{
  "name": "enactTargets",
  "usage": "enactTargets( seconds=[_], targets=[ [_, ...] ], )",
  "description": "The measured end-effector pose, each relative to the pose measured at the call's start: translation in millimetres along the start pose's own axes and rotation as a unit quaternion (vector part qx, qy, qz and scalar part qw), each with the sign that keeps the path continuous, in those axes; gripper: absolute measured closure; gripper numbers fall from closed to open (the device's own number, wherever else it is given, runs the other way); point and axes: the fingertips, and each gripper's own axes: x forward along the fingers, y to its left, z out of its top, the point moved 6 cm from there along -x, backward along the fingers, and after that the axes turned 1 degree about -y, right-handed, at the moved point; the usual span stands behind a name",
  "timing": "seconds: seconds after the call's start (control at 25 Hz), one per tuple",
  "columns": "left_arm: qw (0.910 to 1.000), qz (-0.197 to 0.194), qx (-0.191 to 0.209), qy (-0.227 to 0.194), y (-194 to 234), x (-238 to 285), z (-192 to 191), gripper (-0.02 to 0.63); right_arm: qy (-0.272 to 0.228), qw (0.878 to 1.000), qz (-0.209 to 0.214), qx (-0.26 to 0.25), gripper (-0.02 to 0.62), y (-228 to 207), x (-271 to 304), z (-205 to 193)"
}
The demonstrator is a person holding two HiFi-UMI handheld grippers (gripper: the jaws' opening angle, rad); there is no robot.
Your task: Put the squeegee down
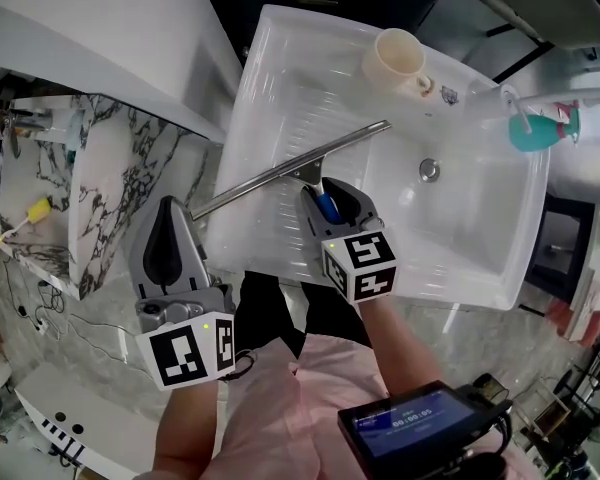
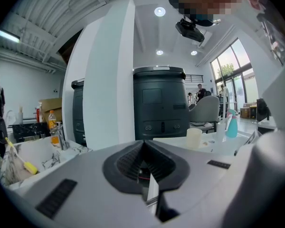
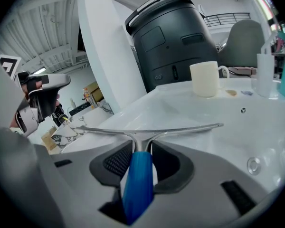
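Observation:
The squeegee has a blue handle [image 3: 138, 182] and a long metal blade [image 1: 290, 166]. My right gripper [image 1: 325, 200] is shut on the handle, which sits between its dark pads [image 3: 113, 161]. The blade [image 3: 147, 129] lies crosswise over the left part of the white sink [image 1: 480, 258], and its left end reaches the rim. Whether it touches the basin I cannot tell. My left gripper [image 1: 168, 226] hangs left of the sink over the marble counter's edge, shut with nothing in it [image 2: 143, 145].
A cream cup [image 1: 395, 60] and a teal spray bottle [image 1: 540, 128] stand on the sink's far rim, and the drain [image 1: 430, 170] lies right of the blade. A marble counter [image 1: 120, 168] with a yellow brush [image 1: 32, 214] is on the left. A dark bin [image 3: 173, 37] stands behind the sink.

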Motion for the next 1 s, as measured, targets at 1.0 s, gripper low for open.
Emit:
enactTargets(
  seconds=[1.0],
  targets=[
    [0.9975, -0.016, 0.000, -0.069, -26, -14, 60, 0.597, -0.077, 0.996, 0.008, -0.048, 0.376, 8, -54, 78]
  ],
)
